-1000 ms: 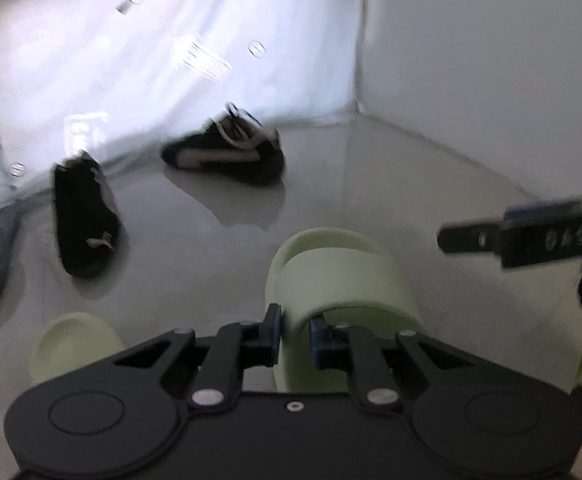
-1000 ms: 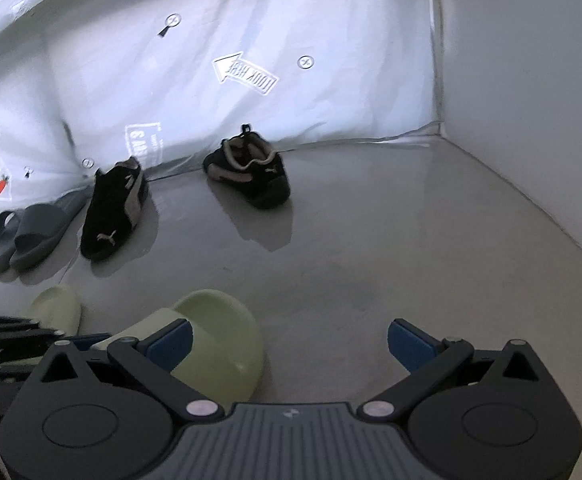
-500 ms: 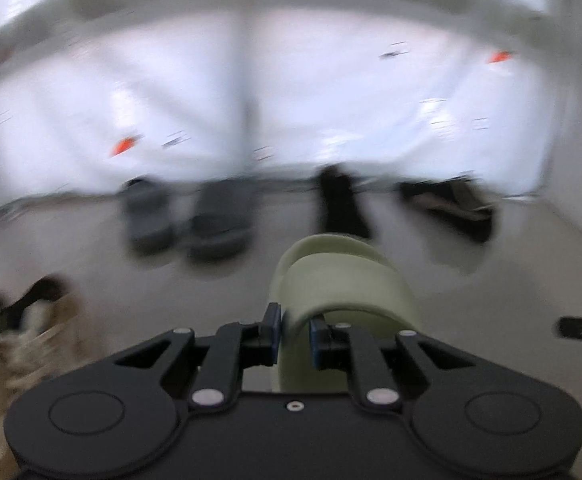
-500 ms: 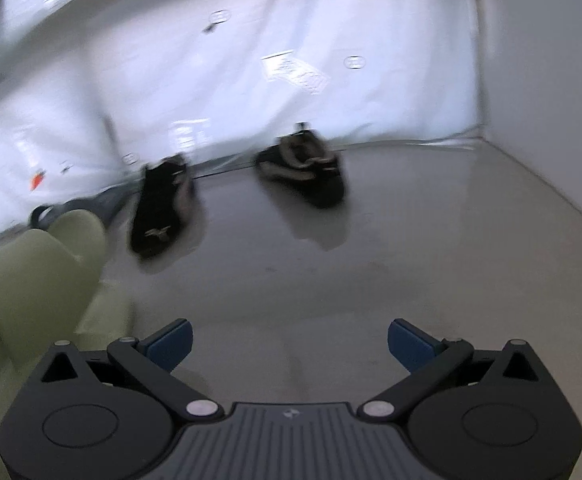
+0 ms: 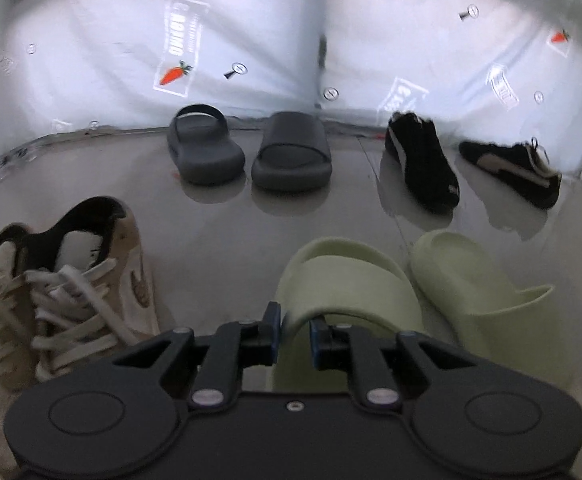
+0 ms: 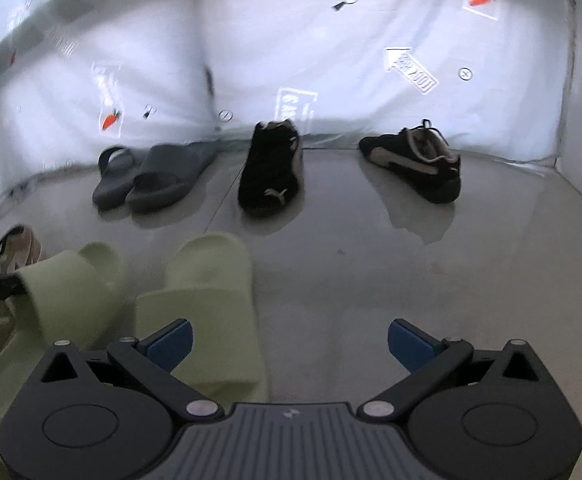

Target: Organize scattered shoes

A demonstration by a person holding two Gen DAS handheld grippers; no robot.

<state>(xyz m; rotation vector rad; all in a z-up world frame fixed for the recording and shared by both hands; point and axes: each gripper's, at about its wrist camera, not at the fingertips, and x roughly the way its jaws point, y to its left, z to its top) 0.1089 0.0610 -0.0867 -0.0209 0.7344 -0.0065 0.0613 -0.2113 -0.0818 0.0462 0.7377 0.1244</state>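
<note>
1. Where the floor (image 5: 219,248) meets the white sheet wall (image 5: 251,32), shoes stand in a row; at the left edge of the left wrist view, nearest the camera, a beige sneaker (image 5: 71,280) lies with loose laces.
2. Two grey slides (image 5: 247,150) sit side by side against the wall, toes toward the camera.
3. Just right of the sneaker, the left gripper (image 5: 294,326) tilts down toward the floor, its jaws clenched on the strap of a green slide (image 5: 343,280); the pads pinch the strap's near edge.
4. A second green slide (image 5: 479,276) lies just beside the held one, on its right, the two touching or nearly so; I cannot tell which.
5. Toward the far right corner, two black sneakers (image 5: 419,160) rest near the wall, apart from each other, the right one (image 5: 515,168) turned sideways.
6. Seen from the right wrist, the right gripper (image 6: 289,342) also angles down, jaws spread wide with nothing between them; its left finger (image 6: 169,340) hangs over the second green slide (image 6: 207,300), and bare floor lies under the right finger.
7. The held slide (image 6: 63,292) shows at that view's left edge, with the left gripper's dark finger across its strap.
</note>
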